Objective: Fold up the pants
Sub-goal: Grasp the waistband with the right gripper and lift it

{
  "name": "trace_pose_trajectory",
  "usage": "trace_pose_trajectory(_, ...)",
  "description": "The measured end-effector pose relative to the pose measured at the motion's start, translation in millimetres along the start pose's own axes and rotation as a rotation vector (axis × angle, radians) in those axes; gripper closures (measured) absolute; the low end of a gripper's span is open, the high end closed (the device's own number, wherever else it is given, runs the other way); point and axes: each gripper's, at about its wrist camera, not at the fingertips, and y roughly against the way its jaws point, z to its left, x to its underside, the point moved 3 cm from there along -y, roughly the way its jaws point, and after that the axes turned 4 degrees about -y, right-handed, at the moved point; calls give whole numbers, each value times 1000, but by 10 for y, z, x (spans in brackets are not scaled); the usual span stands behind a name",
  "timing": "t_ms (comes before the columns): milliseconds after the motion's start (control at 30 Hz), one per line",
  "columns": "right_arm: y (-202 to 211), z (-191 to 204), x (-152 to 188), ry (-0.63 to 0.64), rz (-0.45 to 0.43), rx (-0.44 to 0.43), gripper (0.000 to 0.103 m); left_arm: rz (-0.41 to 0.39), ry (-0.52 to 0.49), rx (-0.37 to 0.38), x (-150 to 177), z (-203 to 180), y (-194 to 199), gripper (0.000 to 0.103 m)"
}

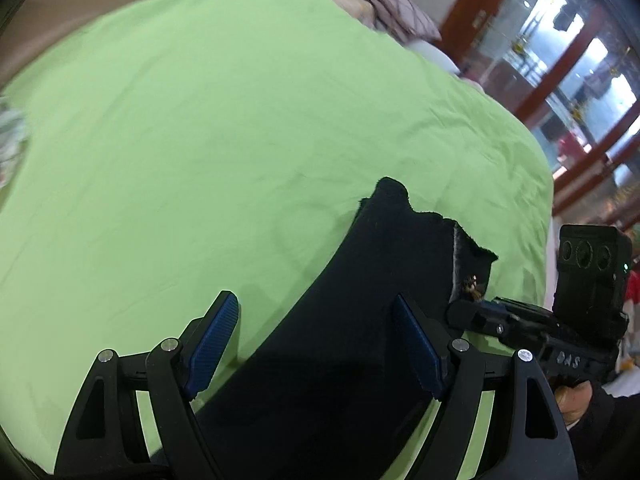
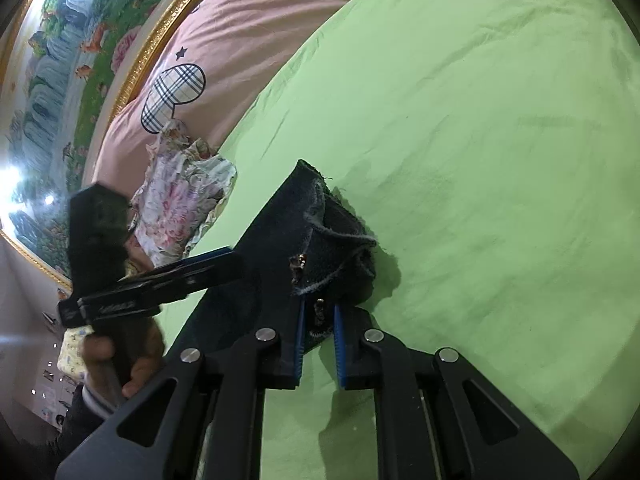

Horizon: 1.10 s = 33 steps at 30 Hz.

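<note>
The light green bedsheet carries the dark navy denim pants, lying near its edge. The right hand-held gripper pinches the frayed pants corner; the left hand-held gripper gapes wide over the pants, holding nothing. Best to close the left on the opposite corner, then carry both corners evenly

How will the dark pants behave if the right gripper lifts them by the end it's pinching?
The dark pants will probably sag and trail, since they already bunch and curl beside the right gripper. The frayed denim-like cloth suggests some weight. They likely slide easily over the smooth green sheet.
</note>
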Motion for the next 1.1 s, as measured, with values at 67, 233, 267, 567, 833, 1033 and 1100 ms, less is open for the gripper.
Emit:
trace_pose_trajectory(67,16,4,14,11,-2,-3,90,27,5,35,-47,20,-105,28)
trace_pose_trajectory(233,19,2,30,25,3,-10,90,57,-23,127,-130,-46,-175,49)
trace_pose_trajectory(267,23,-6,33,27,4,-11,90,60,-25,144,-141,-66,-173,66)
trace_pose_trajectory(567,64,114,13,56,-7,-40,90,-59,-58,164,-50,-196,230,91)
trace_pose_trajectory(833,201,547,9,150,-32,-128,90,-196,-10,191,146,-155,916,92)
trace_pose_trajectory(1033,250,1008,108,265,-5,-215,90,-282,16,193,385,-107,1324,92)
trace_pose_trajectory(1100,246,1174,172,316,13,-239,90,-314,26,190,482,-97,1457,92)
